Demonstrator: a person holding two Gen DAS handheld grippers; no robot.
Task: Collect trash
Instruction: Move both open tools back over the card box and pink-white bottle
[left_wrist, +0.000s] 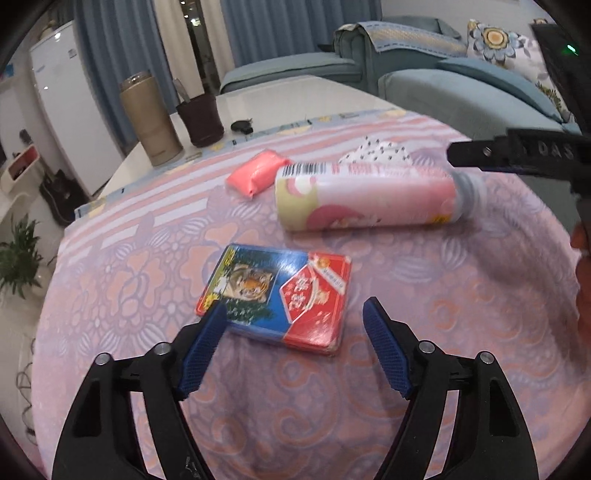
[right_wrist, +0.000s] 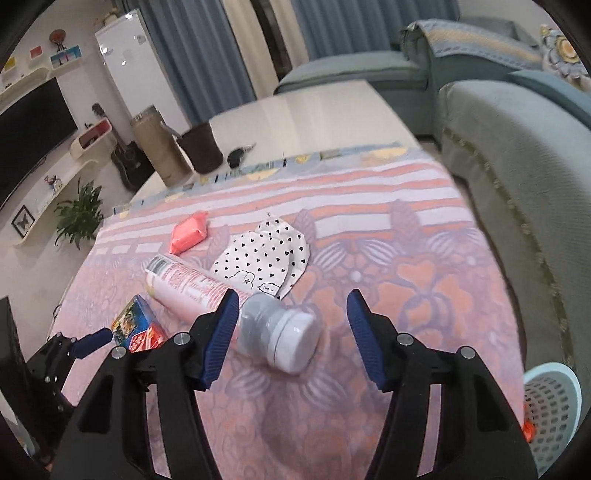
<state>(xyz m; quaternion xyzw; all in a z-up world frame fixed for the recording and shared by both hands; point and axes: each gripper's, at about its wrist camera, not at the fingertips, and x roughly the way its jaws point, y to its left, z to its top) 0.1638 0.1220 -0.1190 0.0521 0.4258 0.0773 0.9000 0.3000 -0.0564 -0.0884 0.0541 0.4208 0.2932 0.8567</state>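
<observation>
A pink bottle (left_wrist: 365, 197) with a grey cap lies on its side on the pink patterned cloth (left_wrist: 461, 314). In the right wrist view the bottle (right_wrist: 229, 299) points its cap between my fingers. My right gripper (right_wrist: 291, 317) is open around the cap. A blue and red card pack (left_wrist: 275, 297) lies just ahead of my open left gripper (left_wrist: 295, 321); it also shows in the right wrist view (right_wrist: 136, 326). A pink packet (left_wrist: 256, 173) and a white heart-print wrapper (right_wrist: 266, 258) lie beyond the bottle.
A light blue mesh basket (right_wrist: 554, 406) stands at the lower right beside the table. A tan tumbler (left_wrist: 149, 118), a dark cup (left_wrist: 201, 120) and a black key fob (left_wrist: 242, 126) stand on the bare white table end. Blue sofas (right_wrist: 517, 155) flank the right side.
</observation>
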